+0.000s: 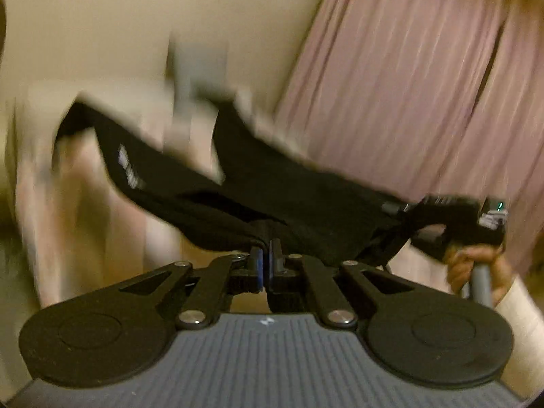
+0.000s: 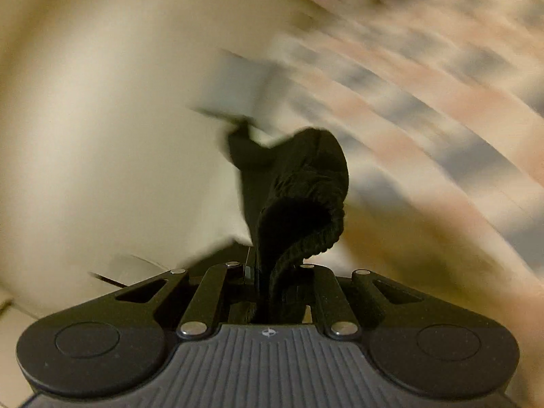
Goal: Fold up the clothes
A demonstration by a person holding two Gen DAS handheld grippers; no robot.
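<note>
Both views are dim with a warm yellowish cast and no visible light source. Fisheye bending curves the edges, with dark vignette corners. The left wrist view smears the black garment [image 1: 258,183] and the cream wall behind it; the pink curtain [image 1: 425,78] is softer still. The right wrist view streaks its background heavily, while the gripper bodies stay sharp, without glare
</note>
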